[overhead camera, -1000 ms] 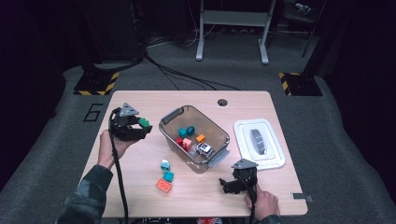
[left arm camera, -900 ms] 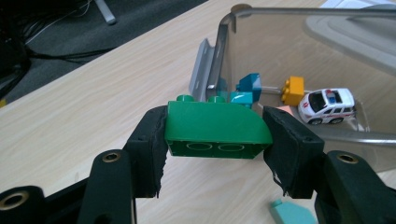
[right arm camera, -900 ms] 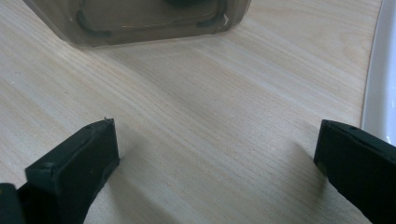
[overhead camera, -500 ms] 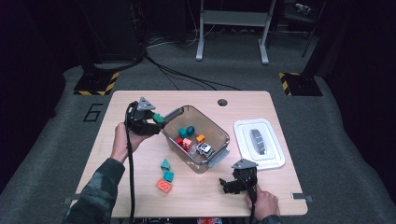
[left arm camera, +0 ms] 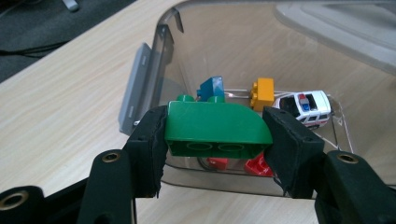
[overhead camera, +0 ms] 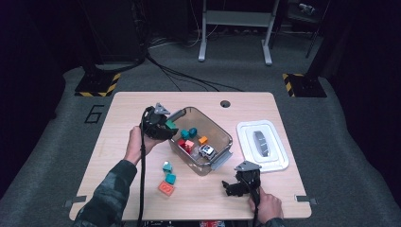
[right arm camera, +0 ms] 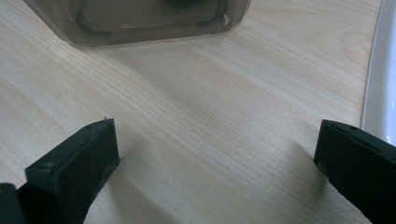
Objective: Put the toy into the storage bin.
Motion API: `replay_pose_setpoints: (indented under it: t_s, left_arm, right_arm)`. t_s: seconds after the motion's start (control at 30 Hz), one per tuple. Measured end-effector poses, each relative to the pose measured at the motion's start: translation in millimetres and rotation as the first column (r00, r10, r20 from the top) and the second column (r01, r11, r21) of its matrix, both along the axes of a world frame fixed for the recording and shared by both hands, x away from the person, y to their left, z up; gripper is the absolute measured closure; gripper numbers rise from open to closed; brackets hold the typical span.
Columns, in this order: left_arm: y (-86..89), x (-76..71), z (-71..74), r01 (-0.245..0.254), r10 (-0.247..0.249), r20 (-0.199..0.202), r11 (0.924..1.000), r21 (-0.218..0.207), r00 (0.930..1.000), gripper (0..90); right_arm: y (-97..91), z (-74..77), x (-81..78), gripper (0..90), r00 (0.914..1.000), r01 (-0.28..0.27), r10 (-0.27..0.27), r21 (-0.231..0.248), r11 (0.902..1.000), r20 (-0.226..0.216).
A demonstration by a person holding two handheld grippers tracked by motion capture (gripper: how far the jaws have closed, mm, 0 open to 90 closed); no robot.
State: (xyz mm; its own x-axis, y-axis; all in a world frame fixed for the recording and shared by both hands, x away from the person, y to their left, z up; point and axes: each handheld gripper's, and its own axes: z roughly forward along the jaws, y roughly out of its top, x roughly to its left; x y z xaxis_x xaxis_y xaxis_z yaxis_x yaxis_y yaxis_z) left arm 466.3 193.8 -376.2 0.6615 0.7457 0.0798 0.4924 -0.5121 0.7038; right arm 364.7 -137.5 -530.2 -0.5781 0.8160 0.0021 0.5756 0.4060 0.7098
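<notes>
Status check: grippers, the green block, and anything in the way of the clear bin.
Left gripper shut on green block, at the clear bin rim. Right gripper open, empty, over bare table. Nothing between block and bin.

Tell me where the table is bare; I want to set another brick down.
Free: the far left corner beyond the left claw, and the near strip between the orange brick and right claw. Crowded: inside the clear bin and around the white lid.
</notes>
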Motion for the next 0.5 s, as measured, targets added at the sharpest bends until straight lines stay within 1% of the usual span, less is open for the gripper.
replay_pose_setpoints:
  t_s: [0.1, 0.17, 0.23, 0.3, 0.37, 0.47, 0.5]
  left_arm:
    - [-2.1, 0.7, -4.2, 0.005, -0.004, -0.017, 0.9999, 0.010, 0.9999, 43.2]
    - [-2.8, 1.3, -6.5, 0.014, -0.013, -0.030, 0.9997, 0.021, 0.9995, 43.1]
    - [-3.2, 1.1, -8.5, 0.013, -0.012, -0.041, 0.9997, 0.022, 0.9991, 43.1]
    - [-2.4, 0.9, -9.3, 0.012, -0.011, -0.037, 0.9997, 0.022, 0.9992, 43.1]
    - [-1.1, 0.7, -9.4, 0.015, -0.014, -0.043, 0.9996, 0.024, 0.9990, 43.0]
    - [0.5, -0.4, -9.3, 0.012, -0.011, -0.048, 0.9998, 0.016, 0.9988, 42.8]
    - [0.9, -1.5, -9.2, 0.007, -0.006, -0.043, 0.9999, 0.008, 0.9991, 42.7]
  right_arm:
    - [0.7, 0.0, -0.1, 0.0, 1.0000, 0.007, -0.007, 0.007, 1.0000, -0.002]
    - [0.1, 0.0, 0.0, 0.0, 1.0000, 0.001, -0.001, 0.001, 1.0000, 0.000]
    - [0.1, 0.0, 0.0, 0.0, 1.0000, 0.001, -0.001, 0.001, 1.0000, 0.000]
    - [0.0, 0.0, 0.0, 0.0, 1.0000, 0.000, 0.000, 0.000, 1.0000, 0.000]
    - [0.1, 0.0, 0.0, 0.0, 1.0000, 0.001, -0.001, 0.001, 1.0000, 0.000]
    - [0.5, 0.0, -0.1, 0.0, 1.0000, 0.005, -0.005, 0.005, 1.0000, -0.001]
    - [0.0, 0.0, 0.0, 0.0, 1.0000, 0.000, 0.000, 0.000, 1.0000, 0.000]
